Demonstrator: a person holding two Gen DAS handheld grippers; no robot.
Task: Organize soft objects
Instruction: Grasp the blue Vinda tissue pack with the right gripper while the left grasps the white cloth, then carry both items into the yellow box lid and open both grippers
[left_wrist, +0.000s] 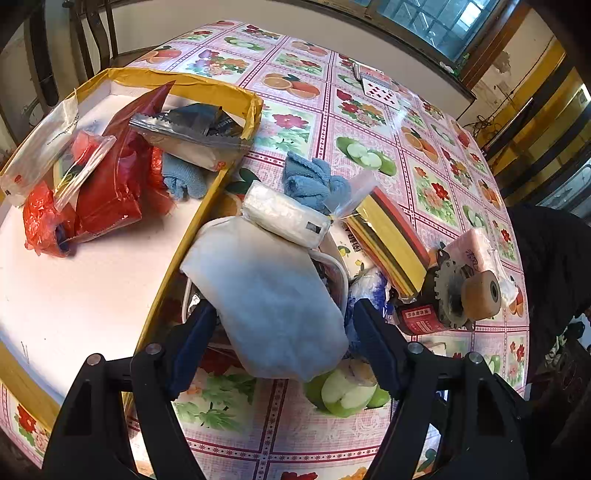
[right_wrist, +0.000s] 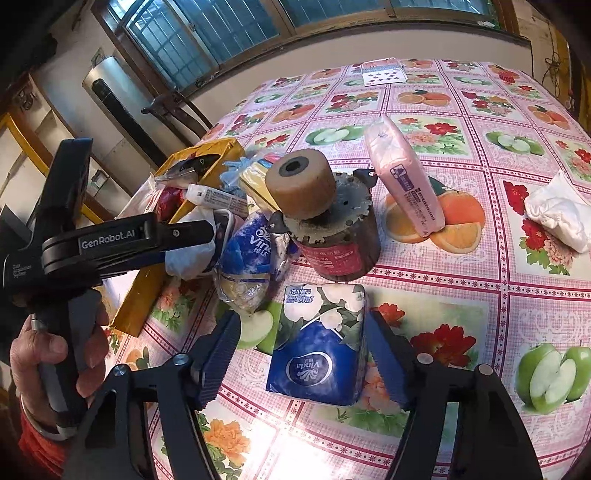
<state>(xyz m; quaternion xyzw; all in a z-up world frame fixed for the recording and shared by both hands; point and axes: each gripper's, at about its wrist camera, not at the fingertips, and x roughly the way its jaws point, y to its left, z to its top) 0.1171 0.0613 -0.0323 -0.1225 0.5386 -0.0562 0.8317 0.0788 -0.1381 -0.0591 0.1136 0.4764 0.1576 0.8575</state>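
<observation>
two grippers show, both with fingers spread wide. the left gripper (left_wrist: 284, 325) straddles a white cloth pouch (left_wrist: 266, 295) without clearly touching it; the pouch lies just beside the yellow-rimmed tray (left_wrist: 192, 86). the right gripper (right_wrist: 304, 350) brackets a blue vinda tissue pack (right_wrist: 317, 347), fingers near its sides, contact unclear. everything rests on a fruit-print tablecloth (right_wrist: 461, 280) under a barred window (right_wrist: 207, 33). beside the tray: one brown roller on a toothed drum (right_wrist: 325, 218), one pink tissue pack (right_wrist: 402, 173), two blue cloths (left_wrist: 314, 179).
</observation>
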